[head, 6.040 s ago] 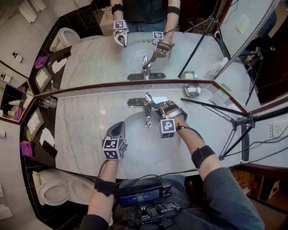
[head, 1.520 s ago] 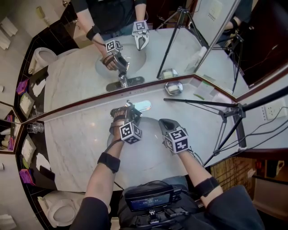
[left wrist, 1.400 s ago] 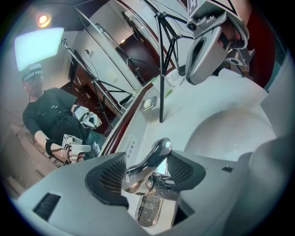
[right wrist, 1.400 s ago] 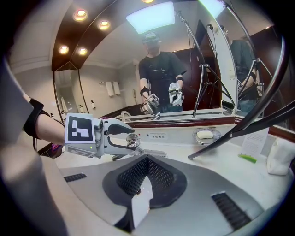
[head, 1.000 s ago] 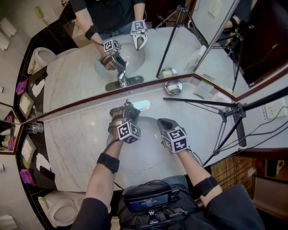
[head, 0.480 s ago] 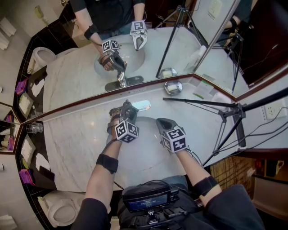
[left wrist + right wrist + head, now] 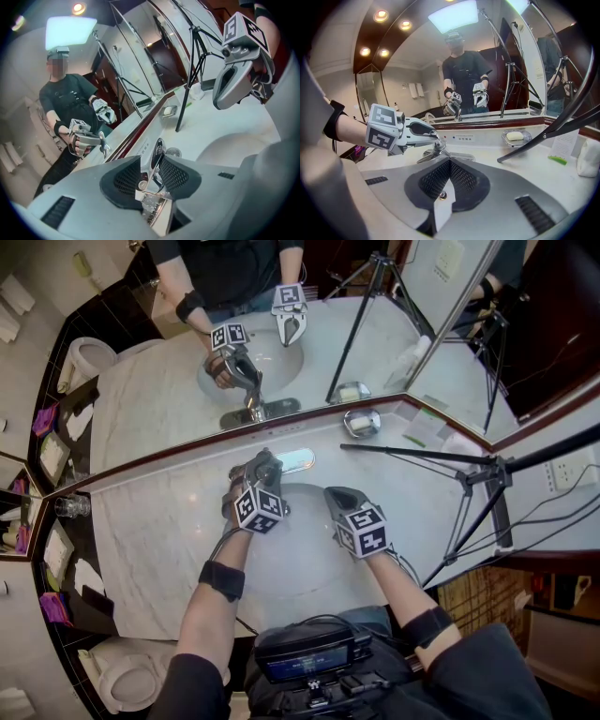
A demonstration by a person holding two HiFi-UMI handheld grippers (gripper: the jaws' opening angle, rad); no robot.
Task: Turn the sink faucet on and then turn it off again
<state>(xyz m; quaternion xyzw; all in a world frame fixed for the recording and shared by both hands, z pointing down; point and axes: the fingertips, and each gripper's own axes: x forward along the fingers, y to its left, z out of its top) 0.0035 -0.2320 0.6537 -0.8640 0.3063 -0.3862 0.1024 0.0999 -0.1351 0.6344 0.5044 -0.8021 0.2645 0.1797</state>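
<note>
Your left gripper has just been closing and now grips the faucet handle. Your right gripper hovers just right of it, jaws together and empty.

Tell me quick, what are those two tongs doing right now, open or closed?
Left tongs: just been closing, now gripping the faucet handle.
Right tongs: closed, holding nothing.

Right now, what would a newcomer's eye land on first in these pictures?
The left gripper at the back of the sink basin: its fingers have just been closing on the chrome faucet handle, which sits between them. The right gripper hangs beside it over the basin, fingers shut and empty. Behind the counter, a large mirror doubles the whole scene.
</note>
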